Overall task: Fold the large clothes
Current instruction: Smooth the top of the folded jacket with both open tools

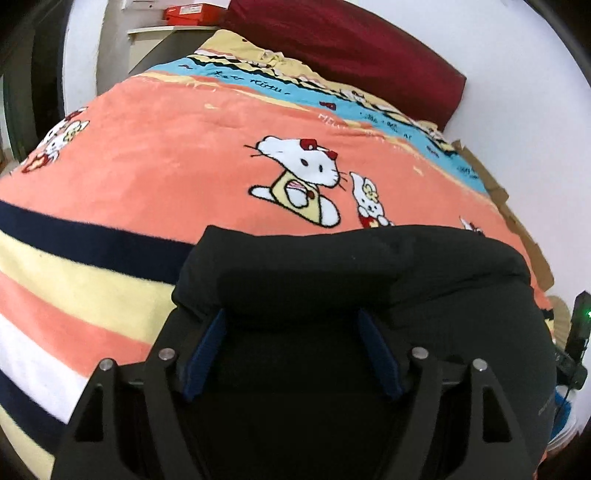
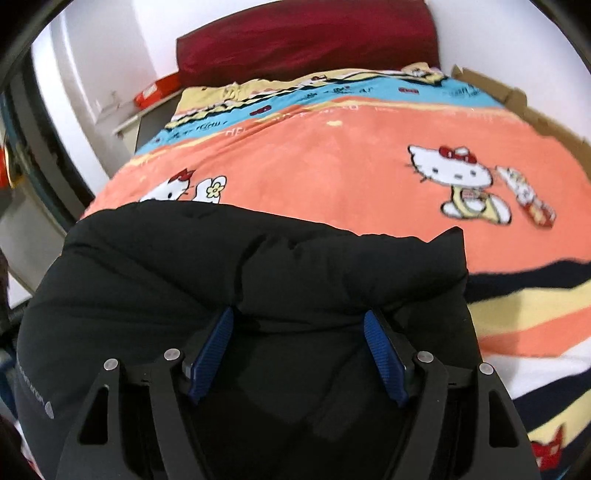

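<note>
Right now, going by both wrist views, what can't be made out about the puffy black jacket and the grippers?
- Puffy black jacket: lower part cut off by the frame edge in both views.
- Left gripper: fingertips sunk in black fabric; whether the blue pads press is unclear.
- Right gripper: same.
- Small pale print on the jacket: too small to read.

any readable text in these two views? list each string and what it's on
Nothing reads cleanly.
Black garment: small pale print along its edge, too small and distorted to read.
Blanket, blue band: dark handwritten-style lettering, too blurred to quote.
Blanket, orange field near the blue band: pale lettering, unreadable.
Red box on the shelf: no legible marking.
</note>
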Demonstrator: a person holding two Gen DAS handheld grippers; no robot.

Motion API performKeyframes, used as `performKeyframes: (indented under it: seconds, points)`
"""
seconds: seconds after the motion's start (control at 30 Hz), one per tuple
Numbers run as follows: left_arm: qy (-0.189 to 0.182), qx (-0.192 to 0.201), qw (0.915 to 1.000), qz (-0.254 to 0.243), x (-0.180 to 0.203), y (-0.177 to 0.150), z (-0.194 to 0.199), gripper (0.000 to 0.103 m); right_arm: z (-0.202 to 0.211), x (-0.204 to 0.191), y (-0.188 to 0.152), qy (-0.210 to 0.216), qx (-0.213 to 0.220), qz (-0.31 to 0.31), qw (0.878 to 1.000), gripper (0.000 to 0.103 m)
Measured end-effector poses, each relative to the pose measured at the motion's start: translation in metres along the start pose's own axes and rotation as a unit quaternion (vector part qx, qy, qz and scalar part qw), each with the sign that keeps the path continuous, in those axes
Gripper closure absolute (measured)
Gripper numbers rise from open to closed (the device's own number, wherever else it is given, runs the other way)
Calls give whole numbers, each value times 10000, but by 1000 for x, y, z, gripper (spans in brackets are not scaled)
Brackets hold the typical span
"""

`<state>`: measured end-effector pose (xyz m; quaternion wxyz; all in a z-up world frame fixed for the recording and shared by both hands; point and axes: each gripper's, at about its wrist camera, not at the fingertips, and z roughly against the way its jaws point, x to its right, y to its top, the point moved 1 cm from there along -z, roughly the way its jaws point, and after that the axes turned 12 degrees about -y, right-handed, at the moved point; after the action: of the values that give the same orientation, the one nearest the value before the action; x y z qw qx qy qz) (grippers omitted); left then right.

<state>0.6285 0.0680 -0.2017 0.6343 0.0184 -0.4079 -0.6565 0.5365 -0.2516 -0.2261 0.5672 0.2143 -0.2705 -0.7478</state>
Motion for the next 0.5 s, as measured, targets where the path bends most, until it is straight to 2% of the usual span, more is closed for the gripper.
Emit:
performKeyframes:
  seconds: [0.13,0.23,0.3,0.4,0.5]
  points:
    - [-96,144,9998,18,-1,-5,0,29,-3,7,-7,170,71,-177,9997,32]
    - [16,206,9998,-36,3,-6,0,28,-3,8,-10,212,98,-253,9994,32]
    - [224,168,9996,-93,8,-4,2,28,-1,5,-9,34,73,-187,9998,31]
    - [703,274,9961,-457,32,-5,21,30,11,-5,-6,-557,23,33,9984,29]
    - [614,439,9941,-781,58,-13,45,30,40,-10,-7,-528,254,108,9982,29]
